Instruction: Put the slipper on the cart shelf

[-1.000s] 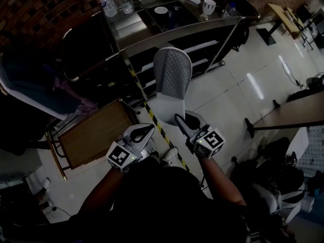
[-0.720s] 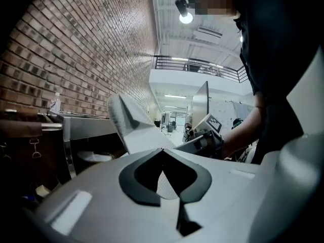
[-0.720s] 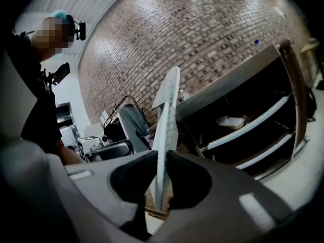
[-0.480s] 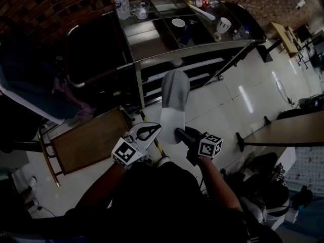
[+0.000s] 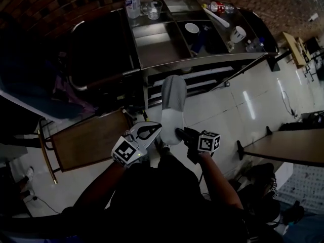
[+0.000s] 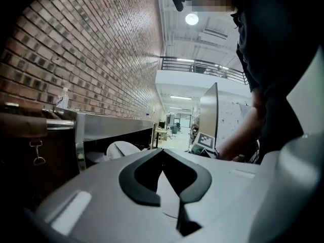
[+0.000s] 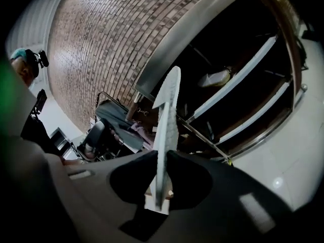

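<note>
A grey quilted slipper (image 5: 172, 105) hangs in front of the steel cart (image 5: 202, 61), toe pointing at its lower shelves. My right gripper (image 5: 178, 132) is shut on the heel end. In the right gripper view the slipper (image 7: 168, 120) stands edge-on between the pads, with the cart shelves (image 7: 243, 75) behind it. A second pale slipper (image 7: 215, 78) lies on a cart shelf and also shows as the pale slipper (image 6: 120, 149) in the left gripper view. Just left of the held slipper, my left gripper (image 5: 158, 126) is shut and holds nothing.
The cart top carries a water bottle (image 5: 132, 0), a glass (image 5: 154, 8), a bowl (image 5: 192, 28), a mug (image 5: 238, 33) and a red can (image 5: 215, 6). A wooden chair (image 5: 88, 142) stands at the left. A table edge (image 5: 286, 147) lies at the right. A brick wall (image 6: 101, 59) runs behind the cart.
Both grippers have moved nearer the cart. The right gripper has dropped and rolled, so the slipper shows narrower and now points at the lower shelves.
</note>
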Demonstrator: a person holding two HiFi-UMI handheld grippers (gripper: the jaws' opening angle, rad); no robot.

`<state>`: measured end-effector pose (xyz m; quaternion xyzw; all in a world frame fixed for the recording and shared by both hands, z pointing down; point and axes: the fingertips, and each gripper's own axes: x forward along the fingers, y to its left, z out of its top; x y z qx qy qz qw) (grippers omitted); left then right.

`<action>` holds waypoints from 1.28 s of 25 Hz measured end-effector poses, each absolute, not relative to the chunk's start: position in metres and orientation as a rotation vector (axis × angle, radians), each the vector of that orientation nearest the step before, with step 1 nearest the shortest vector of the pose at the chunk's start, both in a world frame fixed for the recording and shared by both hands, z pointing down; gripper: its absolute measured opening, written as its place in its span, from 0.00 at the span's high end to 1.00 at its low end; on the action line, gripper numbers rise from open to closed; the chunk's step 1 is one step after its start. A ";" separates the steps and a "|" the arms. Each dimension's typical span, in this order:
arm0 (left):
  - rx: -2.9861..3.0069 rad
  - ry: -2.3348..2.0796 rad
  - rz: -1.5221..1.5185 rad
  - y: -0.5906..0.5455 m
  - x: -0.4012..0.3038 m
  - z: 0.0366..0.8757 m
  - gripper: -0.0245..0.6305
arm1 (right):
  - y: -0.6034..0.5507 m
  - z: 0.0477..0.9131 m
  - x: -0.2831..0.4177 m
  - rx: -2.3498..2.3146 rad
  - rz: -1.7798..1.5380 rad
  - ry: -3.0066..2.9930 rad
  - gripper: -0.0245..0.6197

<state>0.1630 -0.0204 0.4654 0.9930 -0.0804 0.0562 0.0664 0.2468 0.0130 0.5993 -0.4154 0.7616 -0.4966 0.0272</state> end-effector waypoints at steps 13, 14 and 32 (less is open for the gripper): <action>2.937 -0.484 0.233 -0.084 0.197 0.478 0.96 | -0.088 0.657 0.284 -1.165 -1.659 2.489 0.87; 2.928 -0.496 0.237 -0.088 0.199 0.478 0.96 | -0.096 0.660 0.285 -1.165 -1.651 2.503 0.87; 2.867 -0.677 0.282 -0.143 0.220 0.496 0.96 | -0.235 0.683 0.320 -1.279 -1.385 2.461 0.87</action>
